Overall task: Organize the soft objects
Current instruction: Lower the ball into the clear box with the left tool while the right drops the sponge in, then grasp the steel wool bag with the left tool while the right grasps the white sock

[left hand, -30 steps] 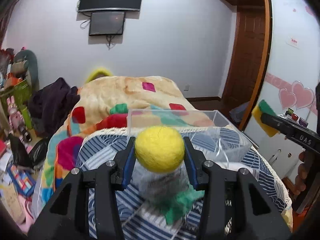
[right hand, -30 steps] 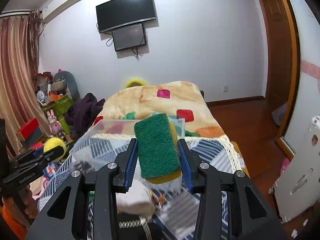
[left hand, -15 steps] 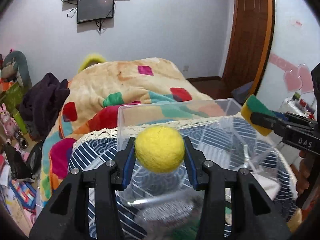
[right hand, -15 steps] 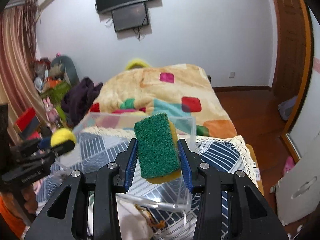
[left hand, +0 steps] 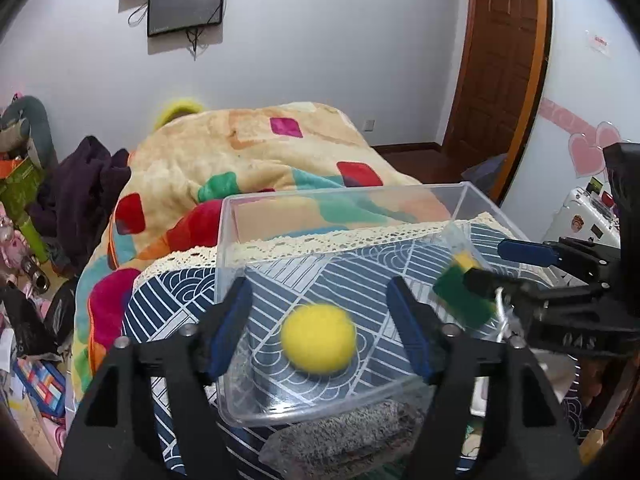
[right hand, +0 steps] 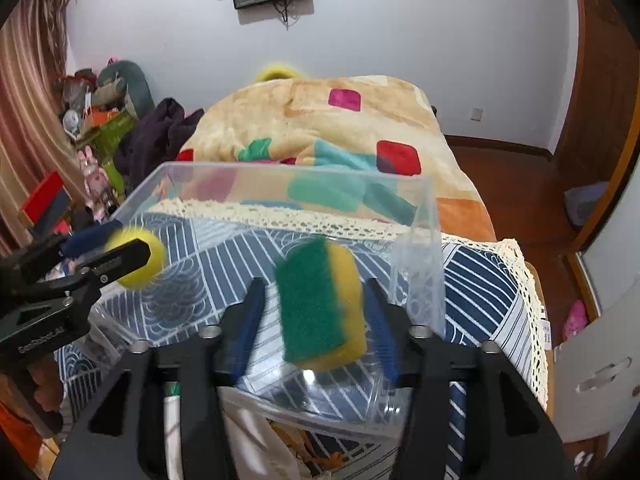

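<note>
Two soft things are inside the clear plastic box (left hand: 472, 204): the yellow felt ball (left hand: 318, 338) toward its left side and the green-and-yellow sponge (right hand: 320, 305) toward its right, both blurred. The left gripper (left hand: 319, 320) stands over the box with jaws spread wide, clear of the ball. The right gripper (right hand: 314, 320) has jaws parted, not touching the sponge. The box rests on a blue patterned cloth (right hand: 476, 280), with the colourful blanket (left hand: 248, 152) beyond.

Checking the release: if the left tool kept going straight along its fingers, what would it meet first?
Most likely the yellow ball, blurred between the open left tool fingers, then the clear bin floor; depth is uncertain.
</note>
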`<state>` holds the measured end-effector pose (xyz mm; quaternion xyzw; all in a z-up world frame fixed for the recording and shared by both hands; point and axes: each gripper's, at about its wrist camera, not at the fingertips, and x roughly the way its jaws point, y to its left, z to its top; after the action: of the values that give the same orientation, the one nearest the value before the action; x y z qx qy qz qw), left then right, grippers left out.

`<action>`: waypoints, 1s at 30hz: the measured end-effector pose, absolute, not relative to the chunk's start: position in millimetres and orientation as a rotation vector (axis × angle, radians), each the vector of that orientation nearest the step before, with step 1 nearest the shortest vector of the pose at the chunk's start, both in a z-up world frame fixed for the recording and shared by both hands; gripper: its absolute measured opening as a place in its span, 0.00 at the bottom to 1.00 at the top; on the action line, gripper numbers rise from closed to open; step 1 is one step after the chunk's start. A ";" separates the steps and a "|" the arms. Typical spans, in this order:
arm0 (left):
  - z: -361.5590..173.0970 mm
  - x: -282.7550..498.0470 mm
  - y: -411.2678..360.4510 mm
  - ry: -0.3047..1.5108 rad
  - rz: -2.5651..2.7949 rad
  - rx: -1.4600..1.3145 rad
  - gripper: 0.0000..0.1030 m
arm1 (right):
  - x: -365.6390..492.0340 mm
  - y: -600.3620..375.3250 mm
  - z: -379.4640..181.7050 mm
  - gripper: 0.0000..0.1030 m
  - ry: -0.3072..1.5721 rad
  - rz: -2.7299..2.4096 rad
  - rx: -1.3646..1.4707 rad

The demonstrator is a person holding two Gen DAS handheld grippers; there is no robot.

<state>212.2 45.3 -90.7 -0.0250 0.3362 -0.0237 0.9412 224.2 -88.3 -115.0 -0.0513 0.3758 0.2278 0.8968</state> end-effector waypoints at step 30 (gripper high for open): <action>-108.5 135.4 34.9 0.676 -0.013 -0.060 0.93 | 162.4 -115.2 -109.3 0.85 0.649 0.489 -0.005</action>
<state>135.4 34.9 -108.5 -0.0295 0.3314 -0.0065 0.9430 162.4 -115.2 -109.3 -0.0022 0.3154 0.2379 0.9186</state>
